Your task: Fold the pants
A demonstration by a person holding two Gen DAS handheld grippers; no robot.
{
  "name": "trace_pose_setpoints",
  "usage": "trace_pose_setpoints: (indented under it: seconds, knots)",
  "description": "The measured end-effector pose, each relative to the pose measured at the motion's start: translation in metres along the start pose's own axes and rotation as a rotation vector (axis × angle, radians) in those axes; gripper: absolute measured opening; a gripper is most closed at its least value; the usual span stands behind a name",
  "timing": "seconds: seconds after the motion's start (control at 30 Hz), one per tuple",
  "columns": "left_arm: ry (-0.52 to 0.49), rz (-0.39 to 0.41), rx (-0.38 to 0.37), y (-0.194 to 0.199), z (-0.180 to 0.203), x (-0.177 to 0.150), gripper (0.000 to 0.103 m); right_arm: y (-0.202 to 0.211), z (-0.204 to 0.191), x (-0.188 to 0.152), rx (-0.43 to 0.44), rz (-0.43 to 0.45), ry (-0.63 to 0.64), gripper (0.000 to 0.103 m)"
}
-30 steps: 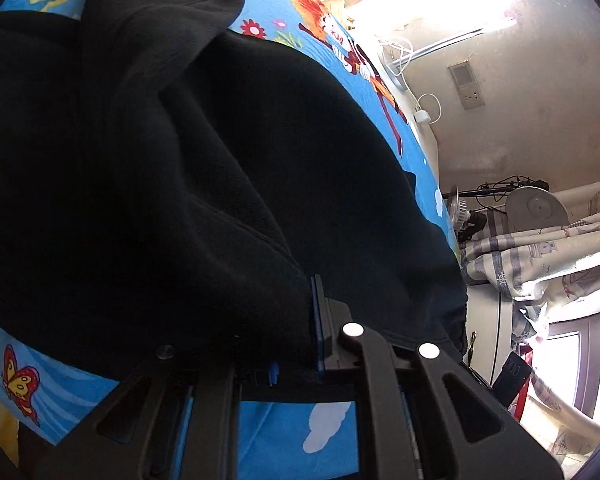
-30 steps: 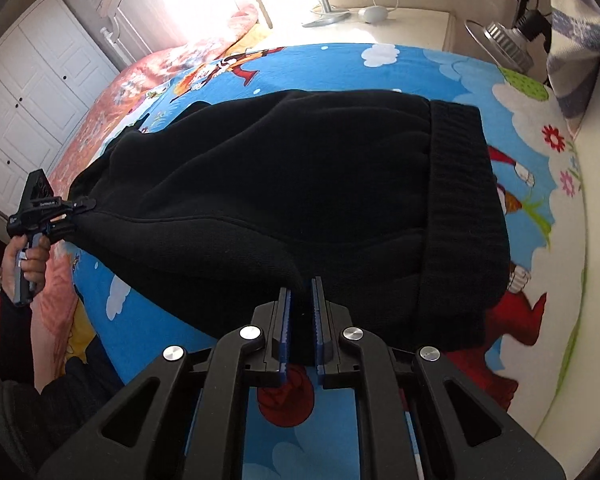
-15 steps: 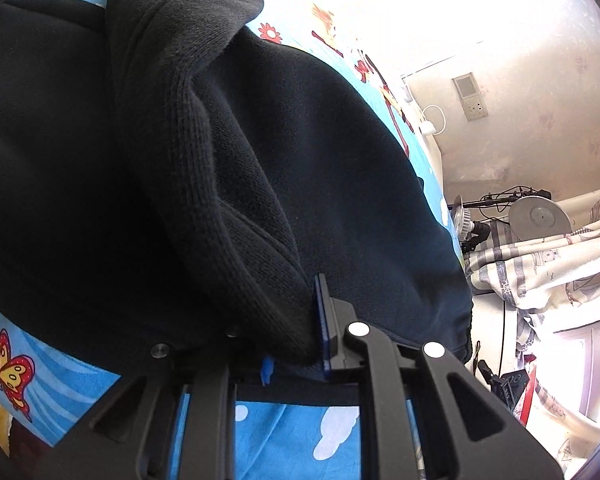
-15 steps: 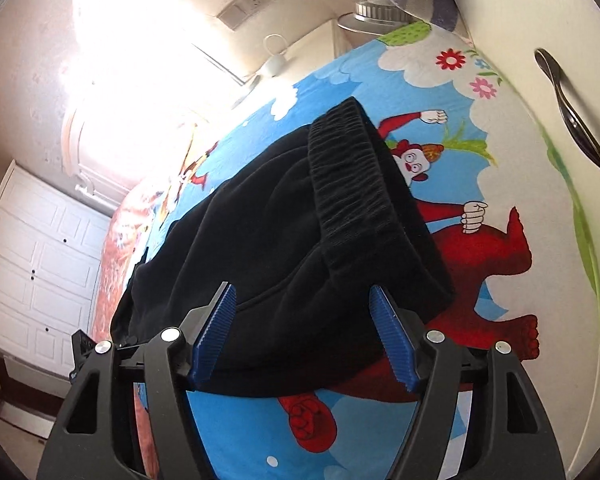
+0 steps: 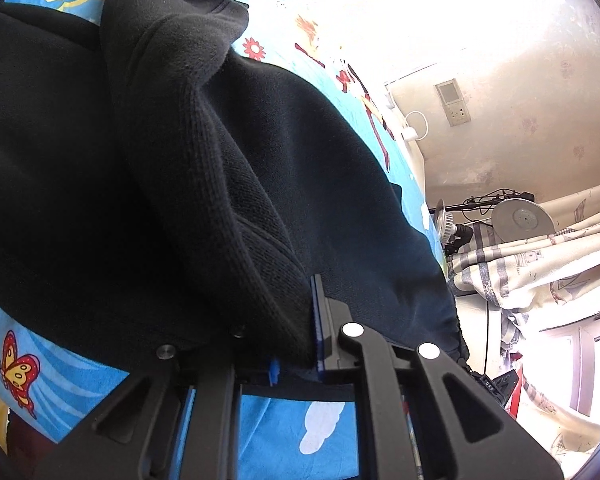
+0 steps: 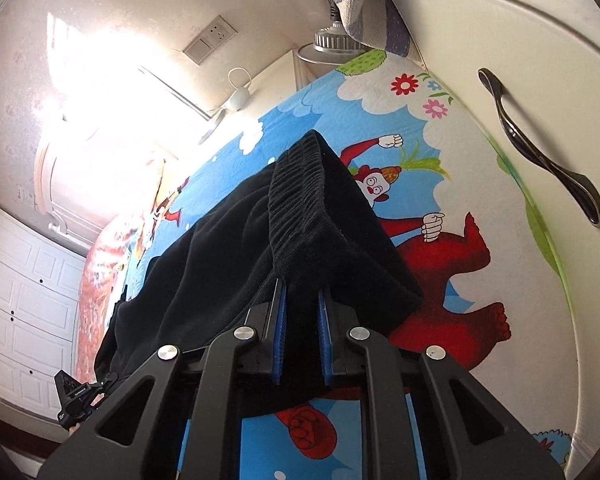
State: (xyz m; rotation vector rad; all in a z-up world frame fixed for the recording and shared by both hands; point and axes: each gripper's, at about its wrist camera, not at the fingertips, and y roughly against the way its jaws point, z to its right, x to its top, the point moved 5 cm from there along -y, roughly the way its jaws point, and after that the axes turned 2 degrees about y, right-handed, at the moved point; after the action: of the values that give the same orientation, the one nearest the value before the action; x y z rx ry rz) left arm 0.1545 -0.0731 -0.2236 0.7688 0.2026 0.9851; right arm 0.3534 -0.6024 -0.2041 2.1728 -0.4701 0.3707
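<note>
Pants: black fleece, lay across the bed on its cartoon sheet, spread ahead of both your tongs.

Left tongs: your jaws were closing on a thick bunched fold of the pants; the cloth filled the gap and hid the left pad, and the right pad pressed on it. The fold rose from the tongs and ran away up and to the left as a raised ridge. More of the pants lay flat to either side of it.

Right tongs: your jaws were closing on the pants at the ribbed waistband; cloth sat between both blue pads and was pinched up into a peak just ahead of them. The waistband ran away from the tongs; the legs trailed off to the left.

Beyond the right tongs, to the right: a cabinet handle. Lower left of them: your left tongs seen small at the far end of the pants.
</note>
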Motion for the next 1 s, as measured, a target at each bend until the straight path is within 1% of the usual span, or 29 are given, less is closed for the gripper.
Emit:
trace_pose_setpoints:
  seconds: [0.13,0.27,0.33,0.4,0.47,0.53,0.57,0.6,0.63,0.67,0.73,0.77,0.8,0.87,0.93,1.0]
  knots:
    - [-0.010,-0.001,0.008,0.012,-0.005,-0.008,0.011,0.008,-0.001,-0.010,-0.023,0.005,0.022,0.014]
    - [-0.006,-0.025,0.030,0.007,-0.016,-0.017,0.012,-0.006,0.016,-0.024,-0.055,-0.029,-0.002,0.014]
    - [0.010,-0.036,0.036,0.005,-0.023,-0.020,0.012,-0.012,0.022,-0.031,-0.085,-0.038,0.005,0.014]
    - [-0.004,-0.031,0.050,0.004,-0.026,-0.022,0.012,-0.016,0.025,-0.037,-0.110,-0.040,0.020,0.014]
    - [-0.007,-0.036,0.066,0.005,-0.031,-0.024,0.014,-0.018,0.025,-0.040,-0.137,-0.041,0.046,0.014]
    - [-0.003,-0.043,0.085,0.007,-0.038,-0.026,0.019,-0.016,0.022,-0.040,-0.165,-0.035,0.068,0.015]
    - [0.004,-0.045,0.084,0.010,-0.041,-0.026,0.019,-0.013,0.020,-0.040,-0.186,-0.028,0.074,0.017]
    - [-0.002,-0.048,0.088,0.014,-0.045,-0.027,0.020,-0.010,0.017,-0.040,-0.210,-0.017,0.080,0.022]
    - [-0.016,-0.042,0.112,0.019,-0.046,-0.027,0.024,-0.004,0.014,-0.040,-0.242,0.000,0.096,0.026]
    - [-0.032,-0.027,0.151,0.027,-0.050,-0.026,0.027,0.002,0.008,-0.040,-0.288,0.027,0.128,0.035]
    - [-0.072,0.020,0.236,0.046,-0.051,-0.023,0.041,0.012,-0.006,-0.039,-0.371,0.081,0.198,0.043]
    - [-0.097,0.047,0.275,0.055,-0.049,-0.021,0.042,0.016,-0.014,-0.039,-0.391,0.105,0.226,0.055]
    - [-0.126,0.076,0.310,0.064,-0.046,-0.017,0.043,0.018,-0.021,-0.038,-0.403,0.128,0.251,0.062]
    - [-0.193,0.143,0.367,0.079,-0.033,-0.003,0.045,0.015,-0.042,-0.040,-0.405,0.154,0.311,0.064]
    - [-0.245,0.221,0.429,0.089,-0.017,0.023,0.051,-0.003,-0.067,-0.046,-0.384,0.142,0.379,0.072]
    - [-0.288,0.276,0.466,0.086,0.001,0.056,0.057,-0.028,-0.091,-0.057,-0.362,0.110,0.439,0.074]
